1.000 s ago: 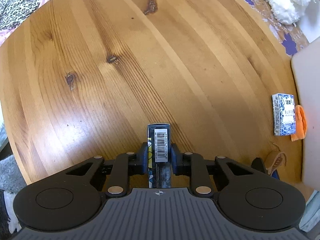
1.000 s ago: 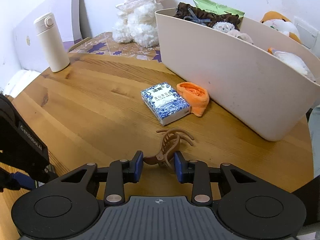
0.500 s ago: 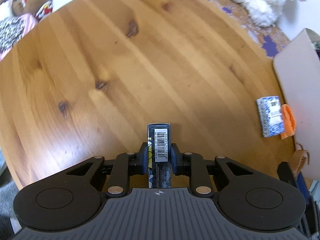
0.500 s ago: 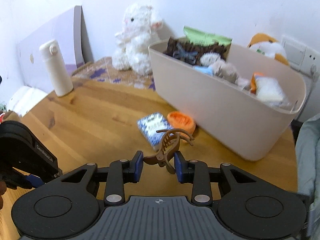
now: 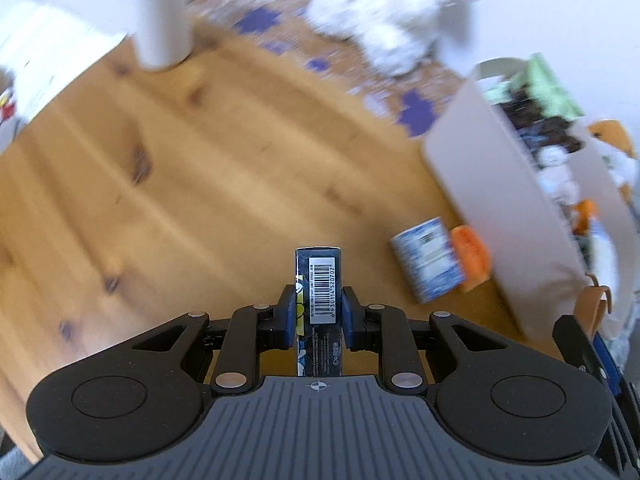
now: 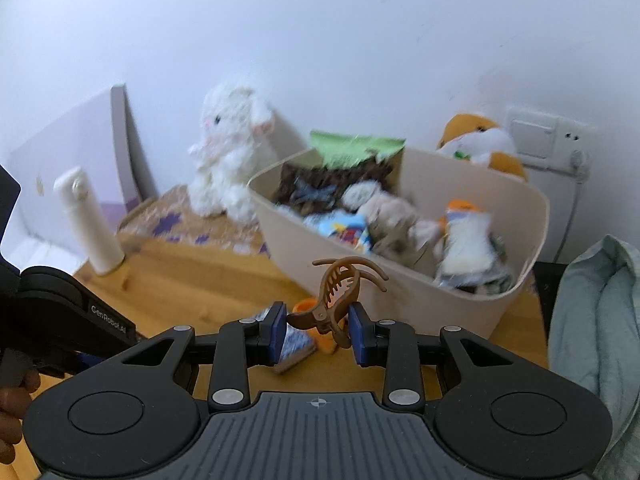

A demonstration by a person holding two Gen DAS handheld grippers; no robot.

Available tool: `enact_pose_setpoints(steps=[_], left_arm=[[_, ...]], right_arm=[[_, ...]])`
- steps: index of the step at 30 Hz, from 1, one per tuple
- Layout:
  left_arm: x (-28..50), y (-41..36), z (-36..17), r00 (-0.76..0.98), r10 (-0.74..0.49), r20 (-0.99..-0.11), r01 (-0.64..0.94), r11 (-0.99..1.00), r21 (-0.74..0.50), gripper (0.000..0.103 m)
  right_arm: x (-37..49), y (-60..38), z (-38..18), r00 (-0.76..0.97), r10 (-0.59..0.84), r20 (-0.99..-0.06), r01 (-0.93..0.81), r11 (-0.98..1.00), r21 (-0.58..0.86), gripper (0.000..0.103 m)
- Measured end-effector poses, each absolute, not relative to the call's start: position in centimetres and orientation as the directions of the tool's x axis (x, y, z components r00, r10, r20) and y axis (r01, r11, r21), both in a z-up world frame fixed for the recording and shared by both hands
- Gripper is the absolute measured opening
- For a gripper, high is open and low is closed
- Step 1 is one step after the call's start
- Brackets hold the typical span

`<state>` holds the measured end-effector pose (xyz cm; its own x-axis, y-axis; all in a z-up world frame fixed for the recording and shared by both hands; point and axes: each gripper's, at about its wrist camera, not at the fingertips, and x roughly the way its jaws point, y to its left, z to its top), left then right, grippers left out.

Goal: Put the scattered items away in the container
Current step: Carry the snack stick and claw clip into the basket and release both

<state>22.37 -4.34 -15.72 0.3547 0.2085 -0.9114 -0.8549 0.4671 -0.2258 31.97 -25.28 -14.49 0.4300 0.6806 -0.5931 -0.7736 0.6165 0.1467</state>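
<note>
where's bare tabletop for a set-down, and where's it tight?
Free: the wide wooden table stretch between the white bottle and the left tongs holding the dark barcoded box. Tight: along the beige bin wall, where the blue-patterned pack and orange item sit side by side. The bin itself is heaped.

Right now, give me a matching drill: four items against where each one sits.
Items:
1. brown plastic claw hair clip
2. dark flat packet with a barcode
3. blue-and-white patterned tissue pack
4. tall white flask

Places:
A. standing on the wooden table
B. in the left hand-held gripper
C. lying beside the beige tub
D. in the right hand-held gripper

Pairs: 1-D, 2-B, 3-C, 4-A
</note>
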Motion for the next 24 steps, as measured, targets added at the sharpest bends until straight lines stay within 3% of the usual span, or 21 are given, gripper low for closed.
enact_pose_setpoints(steps=[15,24], left_arm=[[33.4,-2.0,-6.4,0.560,0.214,-0.801,-0.671,0.684,-0.286,0.022],[41.7,-2.4,-4.2,0.630,0.236,-0.739,-0.542,0.816,-0.201,0.022]], right_arm=[[36.9,-26.4,-8.6,0.615,0.632,-0.471,-0.660,0.740,0.130,0.031],[40.8,-25.4,-8.9,0.655,0.585,-0.478,-0.613,0.781,0.117,0.031]])
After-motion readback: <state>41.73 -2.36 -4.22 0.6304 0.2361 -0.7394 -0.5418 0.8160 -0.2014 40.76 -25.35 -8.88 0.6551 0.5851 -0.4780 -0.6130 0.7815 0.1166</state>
